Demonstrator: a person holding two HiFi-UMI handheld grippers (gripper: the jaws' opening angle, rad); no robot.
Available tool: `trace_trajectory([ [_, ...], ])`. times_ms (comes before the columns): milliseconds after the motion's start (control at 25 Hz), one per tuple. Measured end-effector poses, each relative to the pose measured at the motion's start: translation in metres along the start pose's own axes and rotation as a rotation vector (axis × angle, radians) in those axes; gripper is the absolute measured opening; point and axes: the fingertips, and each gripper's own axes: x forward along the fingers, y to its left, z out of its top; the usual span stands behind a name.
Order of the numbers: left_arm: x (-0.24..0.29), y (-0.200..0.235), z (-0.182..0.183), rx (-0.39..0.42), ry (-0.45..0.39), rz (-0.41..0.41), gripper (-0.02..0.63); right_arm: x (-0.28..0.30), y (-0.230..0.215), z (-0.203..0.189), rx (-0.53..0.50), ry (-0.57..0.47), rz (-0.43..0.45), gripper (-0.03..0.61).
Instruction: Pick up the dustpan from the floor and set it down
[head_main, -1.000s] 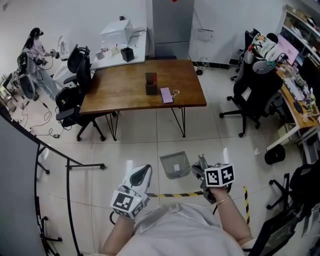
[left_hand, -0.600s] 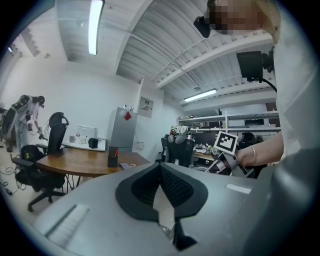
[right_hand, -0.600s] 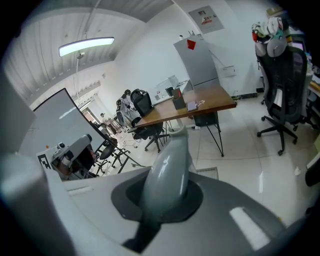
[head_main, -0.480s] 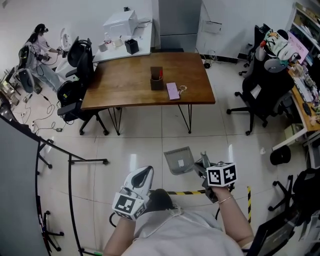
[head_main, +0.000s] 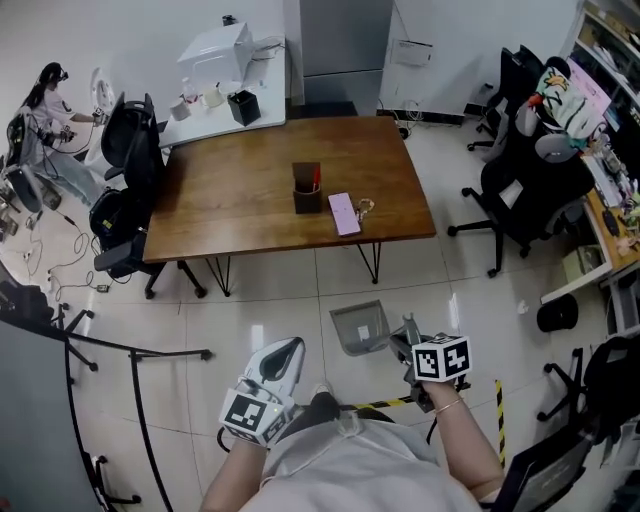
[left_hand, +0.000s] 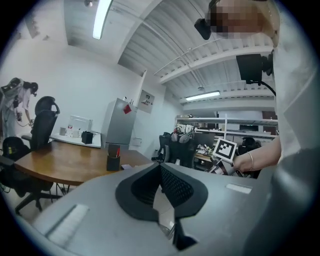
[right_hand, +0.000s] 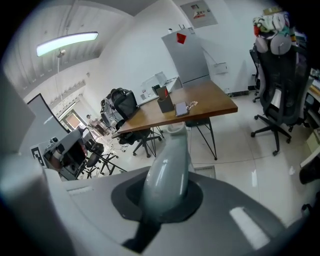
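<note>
The grey dustpan (head_main: 358, 327) hangs above the tiled floor, just in front of the person's body. My right gripper (head_main: 405, 338) is shut on its handle. In the right gripper view that pale grey handle (right_hand: 167, 167) runs out from between the jaws toward the wooden table. My left gripper (head_main: 281, 360) is lower left of the dustpan and apart from it. In the left gripper view its black pads (left_hand: 176, 186) meet at the tips with nothing between them.
A wooden table (head_main: 240, 195) stands ahead with a dark pen holder (head_main: 306, 188) and a pink notebook (head_main: 343, 213). Black office chairs sit at the right (head_main: 520, 190) and left (head_main: 125, 200). A black rail (head_main: 110, 350) runs along the left. Striped tape (head_main: 390, 404) marks the floor.
Both grippers have moved forward toward the table, with the dustpan still in the right one. The table now sits closer and lower in the head view.
</note>
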Motion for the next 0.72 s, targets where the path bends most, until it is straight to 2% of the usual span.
trace_trajectory([
  [200,0.031,0.034,0.004,-0.017,0.021,-0.001,0.014,0.031,-0.015,0.030,0.014,-0.007,-0.002,0.003],
  [320,0.040,0.042,0.001,-0.013,0.048,0.019,0.014,0.050,-0.028,0.034,0.030,0.009,0.000,0.002],
  [440,0.046,0.052,-0.006,-0.052,0.053,0.042,0.014,0.076,-0.047,0.038,0.055,0.009,-0.006,0.003],
  [560,0.055,0.064,-0.028,-0.077,0.075,0.059,0.014,0.117,-0.071,0.038,0.073,-0.001,-0.010,0.003],
  [720,0.064,0.072,-0.080,-0.087,0.125,0.066,0.014,0.174,-0.106,0.021,0.094,0.017,-0.043,0.003],
])
